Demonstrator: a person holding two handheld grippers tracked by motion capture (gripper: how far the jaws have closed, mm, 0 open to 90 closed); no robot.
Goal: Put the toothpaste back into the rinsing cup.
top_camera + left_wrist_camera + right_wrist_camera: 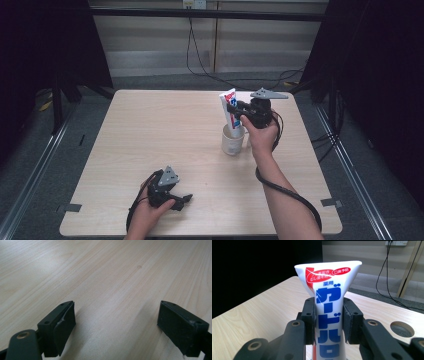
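A white toothpaste tube (pixel 231 107) with blue and red print stands upright, its lower end inside a white cup (pixel 233 141) right of the table's middle. My right gripper (pixel 238 111) is shut on the tube's middle from the right, held by a hand above the cup. In the right gripper view the two black pads (pixel 309 320) press the toothpaste tube (pixel 329 302) from both sides, its flat crimped end up. My left gripper (pixel 186 199) rests near the table's front edge, open, with bare wood between its fingers (pixel 63 325).
The light wooden table (pixel 165 130) carries just the cup and the left gripper. A round hole (pixel 402 329) in the tabletop shows in the right gripper view. Black curtains flank the table, and cables (pixel 200 65) trail on the floor behind it.
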